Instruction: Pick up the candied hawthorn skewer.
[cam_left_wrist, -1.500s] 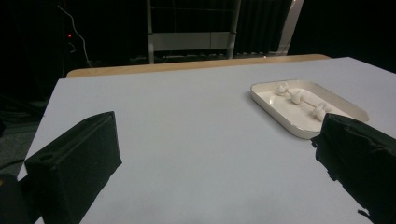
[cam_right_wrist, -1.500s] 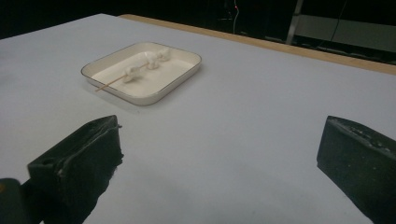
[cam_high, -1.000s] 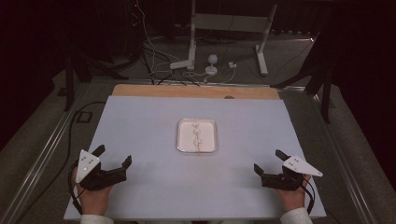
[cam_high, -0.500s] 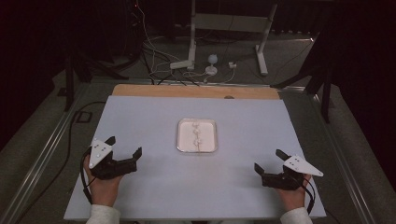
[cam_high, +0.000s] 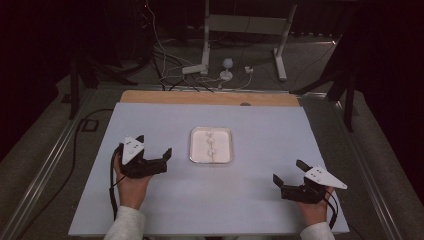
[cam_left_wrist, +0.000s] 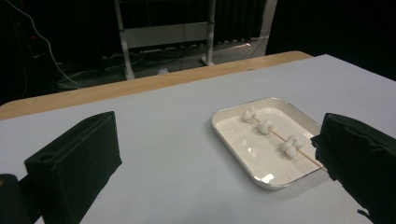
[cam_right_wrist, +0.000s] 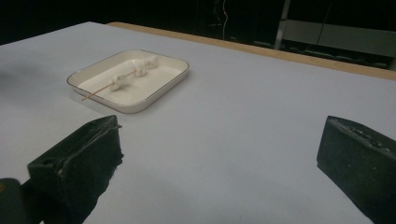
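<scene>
White enamel, rectangular and shallow, the tray (cam_high: 224, 155) lies flat near the middle of the pale lilac-grey worktop (cam_high: 260, 200); a thin wooden skewer (cam_left_wrist: 306, 155) threaded with three small white lumps (cam_left_wrist: 264, 126) rests inside it, running along the tray's length. The left tongs (cam_high: 154, 146), black with a grey three-cornered plate on top, are held in the person's left hand (cam_high: 131, 184) just left of the tray, apart from it, the two jaws spread wide and empty. In the left gripper view the tray lies between the jaws and beyond them, the skewer's near end passing behind the right-hand jaw. The right tongs (cam_high: 288, 171), of the same build, are held in the right hand (cam_high: 315, 210) near the worktop's front right corner, well apart from the tray, jaws likewise spread wide with nothing between them. In the right gripper view the tray lies ahead and to the left, the skewer's bare end pointing toward the camera. A strip of bare wood (cam_high: 210, 97) edges the worktop's far side.
</scene>
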